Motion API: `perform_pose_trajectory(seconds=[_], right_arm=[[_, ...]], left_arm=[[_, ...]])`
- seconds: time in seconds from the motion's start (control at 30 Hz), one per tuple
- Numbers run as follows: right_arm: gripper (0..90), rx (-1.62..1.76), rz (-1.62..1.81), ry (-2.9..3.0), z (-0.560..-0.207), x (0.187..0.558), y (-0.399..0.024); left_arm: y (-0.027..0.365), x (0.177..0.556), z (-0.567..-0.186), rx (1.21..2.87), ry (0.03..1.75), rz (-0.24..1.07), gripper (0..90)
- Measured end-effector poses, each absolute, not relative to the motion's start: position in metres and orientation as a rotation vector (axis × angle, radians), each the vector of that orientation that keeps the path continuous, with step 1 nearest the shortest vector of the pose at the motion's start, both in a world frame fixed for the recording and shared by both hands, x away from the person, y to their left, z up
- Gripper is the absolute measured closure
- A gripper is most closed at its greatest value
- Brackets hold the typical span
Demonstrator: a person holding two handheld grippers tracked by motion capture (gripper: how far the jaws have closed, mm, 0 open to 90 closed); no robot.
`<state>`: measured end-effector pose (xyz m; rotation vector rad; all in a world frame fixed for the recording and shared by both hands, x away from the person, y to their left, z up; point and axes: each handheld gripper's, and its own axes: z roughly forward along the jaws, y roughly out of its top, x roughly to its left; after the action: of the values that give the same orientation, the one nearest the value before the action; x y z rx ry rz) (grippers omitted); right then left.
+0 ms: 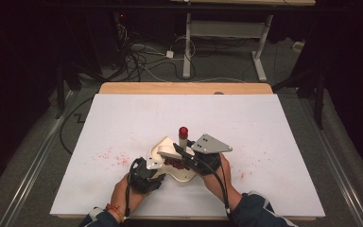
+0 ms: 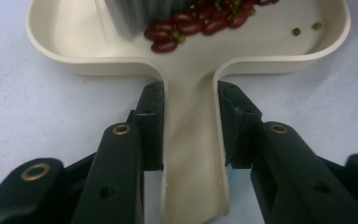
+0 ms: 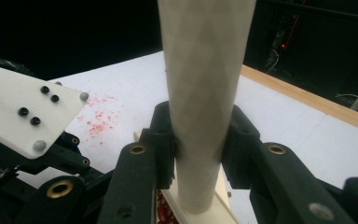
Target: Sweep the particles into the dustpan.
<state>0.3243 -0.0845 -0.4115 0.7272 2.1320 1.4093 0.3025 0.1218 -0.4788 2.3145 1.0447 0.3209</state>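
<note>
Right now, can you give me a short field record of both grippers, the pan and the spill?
left gripper: shut on dustpan handle
right gripper: shut on brush handle, held upright
dustpan: cream, flat on the white table
in pan: red beans, a few green ones
brush bristles: inside the pan, against the beans
table marks: red specks left of the pan

Brush handle [image 3: 205,93] cut off above; bristles [image 2: 135,14] blurred.
</note>
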Motion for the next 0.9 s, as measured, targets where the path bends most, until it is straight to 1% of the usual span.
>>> perform_pose_trajectory(seconds=[0.17,0.33,0.5,0.53,0.6,0.73,0.9], right_arm=[[70.4,0.705,1.405,2.105,-0.408,0.326,-0.089],[70.4,0.683,1.451,2.066,-0.402,0.331,-0.101],[70.4,0.709,1.472,2.003,-0.389,0.333,-0.122],[70.4,0.717,1.465,1.996,-0.384,0.333,-0.132],[70.4,0.727,1.453,1.988,-0.382,0.333,-0.137],[70.3,0.751,1.366,1.968,-0.383,0.331,-0.16],[70.3,0.816,1.296,1.965,-0.392,0.334,-0.175]], left_arm=[[0.123,0.304,-0.479,2.348,1.018,0.328,63.2],[0.129,0.305,-0.48,2.363,1.005,0.308,63.2],[0.133,0.303,-0.479,2.379,0.989,0.306,63.2],[0.134,0.302,-0.478,2.384,0.98,0.308,63.2],[0.137,0.3,-0.477,2.388,0.973,0.308,63.2],[0.142,0.296,-0.475,2.418,0.937,0.296,63.2],[0.14,0.291,-0.473,2.448,0.906,0.272,63.2]])
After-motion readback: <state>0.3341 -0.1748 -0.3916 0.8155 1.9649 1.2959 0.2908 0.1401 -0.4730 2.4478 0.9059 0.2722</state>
